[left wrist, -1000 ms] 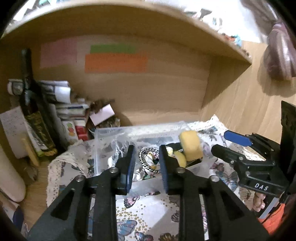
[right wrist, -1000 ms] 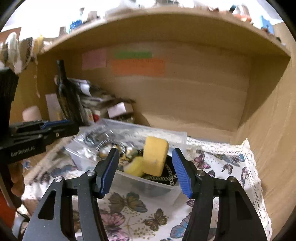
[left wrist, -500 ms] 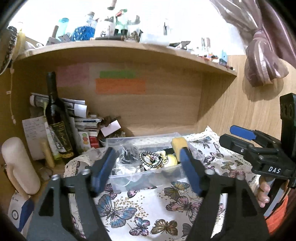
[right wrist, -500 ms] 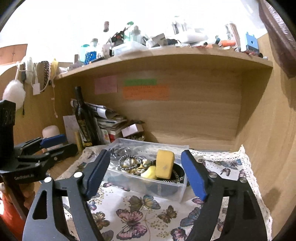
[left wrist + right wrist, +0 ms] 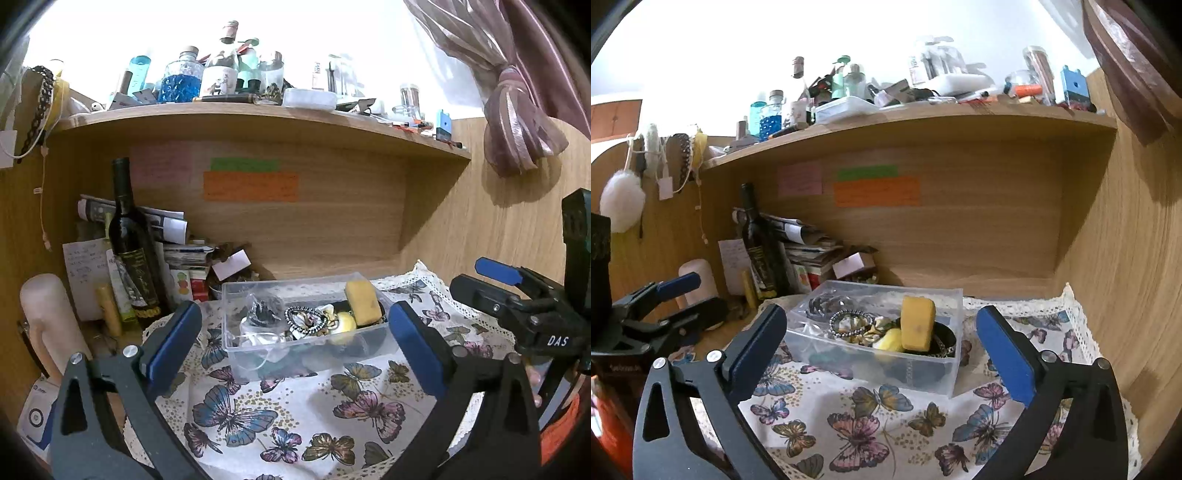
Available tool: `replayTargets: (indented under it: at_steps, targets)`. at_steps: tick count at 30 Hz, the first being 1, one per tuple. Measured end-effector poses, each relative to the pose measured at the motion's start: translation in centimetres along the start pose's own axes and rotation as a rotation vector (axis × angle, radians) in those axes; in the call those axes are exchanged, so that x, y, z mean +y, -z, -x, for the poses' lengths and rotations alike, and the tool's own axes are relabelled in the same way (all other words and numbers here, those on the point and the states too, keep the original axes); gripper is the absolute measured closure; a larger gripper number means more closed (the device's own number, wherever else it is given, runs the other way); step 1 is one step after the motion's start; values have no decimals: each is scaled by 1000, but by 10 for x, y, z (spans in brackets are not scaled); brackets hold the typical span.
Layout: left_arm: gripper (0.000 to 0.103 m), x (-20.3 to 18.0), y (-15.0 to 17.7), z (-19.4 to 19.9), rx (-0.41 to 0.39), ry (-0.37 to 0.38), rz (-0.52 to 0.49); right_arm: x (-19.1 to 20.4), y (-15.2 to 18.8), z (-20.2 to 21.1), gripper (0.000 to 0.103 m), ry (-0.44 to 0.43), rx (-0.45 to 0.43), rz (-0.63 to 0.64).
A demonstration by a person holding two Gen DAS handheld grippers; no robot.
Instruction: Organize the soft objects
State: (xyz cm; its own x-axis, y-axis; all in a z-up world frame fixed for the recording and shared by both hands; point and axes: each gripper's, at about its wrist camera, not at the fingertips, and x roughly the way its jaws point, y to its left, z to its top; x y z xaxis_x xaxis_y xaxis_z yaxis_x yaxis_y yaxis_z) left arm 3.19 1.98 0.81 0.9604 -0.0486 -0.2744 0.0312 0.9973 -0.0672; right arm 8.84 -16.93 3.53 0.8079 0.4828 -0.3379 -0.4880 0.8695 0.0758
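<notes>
Sponge [image 5: 917, 324] sits propped on end in the clear plastic box [image 5: 916, 376] on the butterfly cloth [image 5: 871, 424], next to a beaded bracelet [image 5: 849, 325]. Left gripper [image 5: 295, 343] and right gripper [image 5: 882, 347] both hang in front of the box, fingers spread wide, holding nothing. I'd approach from above and squeeze the sponge gently so the box doesn't slide.
</notes>
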Motion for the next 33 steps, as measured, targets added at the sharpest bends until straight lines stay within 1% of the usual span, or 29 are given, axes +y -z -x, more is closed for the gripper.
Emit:
replayTargets:
  at_steps: [9,33]
  targets:
    - [0,-3,3,0,8,16,-3,-3,4,1,0,11,10,-3]
    - [0,-6,4,2,0,19,-21,0,4,6,0,3,-2,12]
